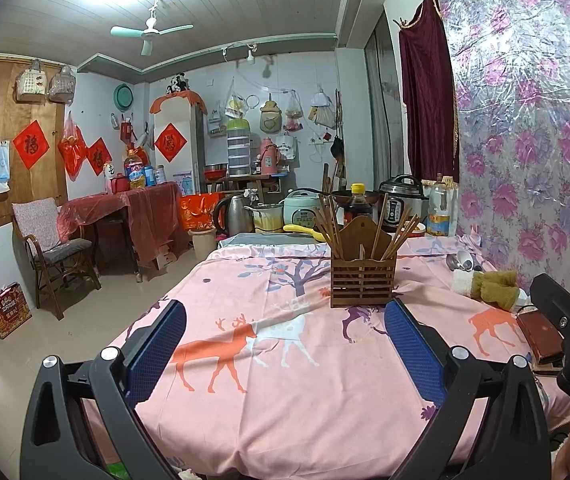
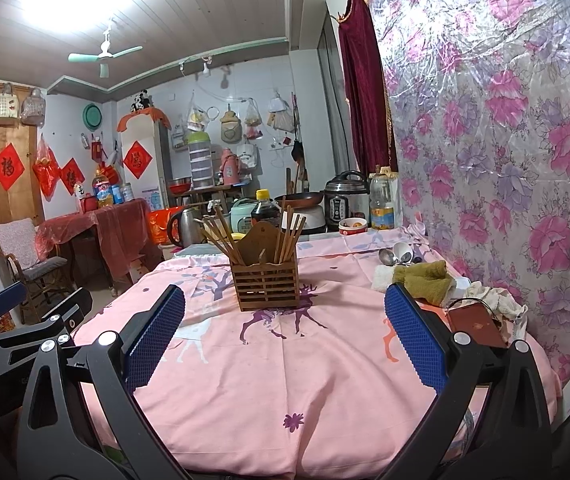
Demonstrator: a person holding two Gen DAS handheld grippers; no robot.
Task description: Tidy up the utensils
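Observation:
A slatted wooden utensil holder (image 1: 363, 280) stands upright in the middle of the pink deer-print tablecloth (image 1: 285, 392), with several wooden chopsticks (image 1: 327, 222) sticking out of it. It also shows in the right wrist view (image 2: 265, 286), with its chopsticks (image 2: 221, 236). Metal spoons (image 2: 387, 257) and a white spoon (image 2: 401, 250) lie by the wall at the far right. My left gripper (image 1: 285, 336) is open and empty, short of the holder. My right gripper (image 2: 285, 328) is open and empty too, also short of the holder.
Folded white and olive towels (image 2: 425, 276) and a brown wallet (image 2: 475, 324) lie along the right edge by the floral wall. Cookers, a kettle and bottles (image 1: 359, 204) crowd the table's far end. A chair (image 1: 51, 248) stands on the floor at left.

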